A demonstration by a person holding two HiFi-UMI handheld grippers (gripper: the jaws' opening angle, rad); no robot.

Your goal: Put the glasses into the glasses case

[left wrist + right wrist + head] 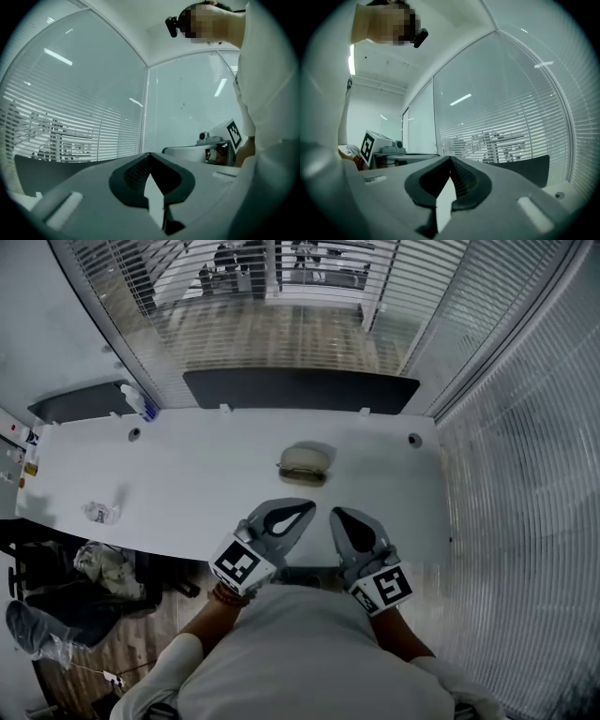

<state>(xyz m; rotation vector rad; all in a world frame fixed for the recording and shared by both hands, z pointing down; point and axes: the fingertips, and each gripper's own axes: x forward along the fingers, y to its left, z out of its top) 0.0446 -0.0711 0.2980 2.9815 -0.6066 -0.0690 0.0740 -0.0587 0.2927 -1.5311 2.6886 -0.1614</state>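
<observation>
Left gripper [306,510] and right gripper [337,516], jaws closed and empty, hang over the near edge of the tabletop [187,474]; the glasses case [304,463] lies mid-tabletop, well apart.

Two claws [305,511] [338,515], one glasses case [303,464], one bottle [138,401], one crumpled wrapper [100,512].

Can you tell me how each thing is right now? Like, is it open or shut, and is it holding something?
glasses case: lying on the table, looks shut, nothing touching it.
left gripper: fingers shut together, holding nothing.
right gripper: fingers shut together, holding nothing.
crumpled wrapper: scrunched up, lying on the table's left side.
</observation>
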